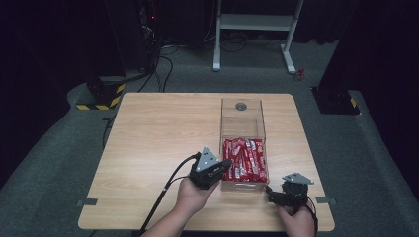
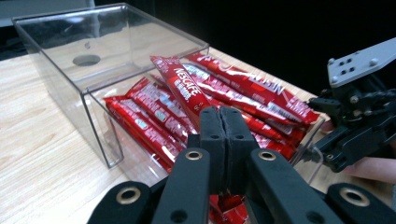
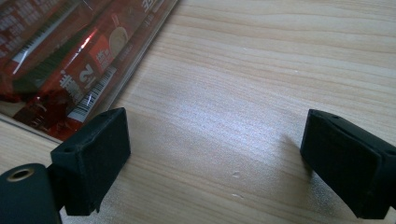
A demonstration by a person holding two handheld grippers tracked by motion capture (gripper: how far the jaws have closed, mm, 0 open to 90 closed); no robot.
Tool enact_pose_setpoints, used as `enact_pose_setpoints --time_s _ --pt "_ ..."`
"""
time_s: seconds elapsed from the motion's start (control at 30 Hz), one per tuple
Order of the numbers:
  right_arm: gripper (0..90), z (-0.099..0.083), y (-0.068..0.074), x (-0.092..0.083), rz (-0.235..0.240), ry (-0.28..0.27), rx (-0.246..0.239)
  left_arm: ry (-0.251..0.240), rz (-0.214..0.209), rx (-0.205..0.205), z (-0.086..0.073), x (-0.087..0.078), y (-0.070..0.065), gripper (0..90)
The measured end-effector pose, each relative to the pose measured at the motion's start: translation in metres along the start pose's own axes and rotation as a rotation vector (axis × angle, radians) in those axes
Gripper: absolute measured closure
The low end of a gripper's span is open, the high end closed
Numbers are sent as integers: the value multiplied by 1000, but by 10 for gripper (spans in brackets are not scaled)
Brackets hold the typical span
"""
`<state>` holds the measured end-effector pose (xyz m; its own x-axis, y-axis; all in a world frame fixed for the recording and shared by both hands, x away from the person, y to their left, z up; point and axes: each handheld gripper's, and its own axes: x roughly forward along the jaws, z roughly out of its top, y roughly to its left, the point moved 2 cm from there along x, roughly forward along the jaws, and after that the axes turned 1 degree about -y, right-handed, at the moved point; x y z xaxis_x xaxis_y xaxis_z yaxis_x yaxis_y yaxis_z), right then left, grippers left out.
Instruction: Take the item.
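behind the shut jaws, sachet [image 2: 182, 88] half hidden.

This looks like a lab or test room. A plain wooden table [image 1: 163, 148] stands alone on grey carpet [image 1: 44, 163], with dark curtains around it. Beyond its far edge are cables [image 1: 165, 64], yellow-and-black hazard tape [image 1: 101, 101] on a stand's base and a white metal frame [image 1: 254, 29].

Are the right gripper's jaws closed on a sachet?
No: the right gripper has its jaws spread wide over bare table.
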<state>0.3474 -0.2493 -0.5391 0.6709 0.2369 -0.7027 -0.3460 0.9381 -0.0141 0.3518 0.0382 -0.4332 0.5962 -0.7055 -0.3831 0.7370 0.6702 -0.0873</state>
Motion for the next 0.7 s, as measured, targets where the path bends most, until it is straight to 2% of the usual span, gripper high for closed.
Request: enact_pose_setpoints --time_s 0.3,0.7 --pt "83 0 0 0 0 0 0 -29 -13 8 7 -6 1 885" --pt "83 0 0 0 0 0 0 -54 17 2 10 -20 14 884"
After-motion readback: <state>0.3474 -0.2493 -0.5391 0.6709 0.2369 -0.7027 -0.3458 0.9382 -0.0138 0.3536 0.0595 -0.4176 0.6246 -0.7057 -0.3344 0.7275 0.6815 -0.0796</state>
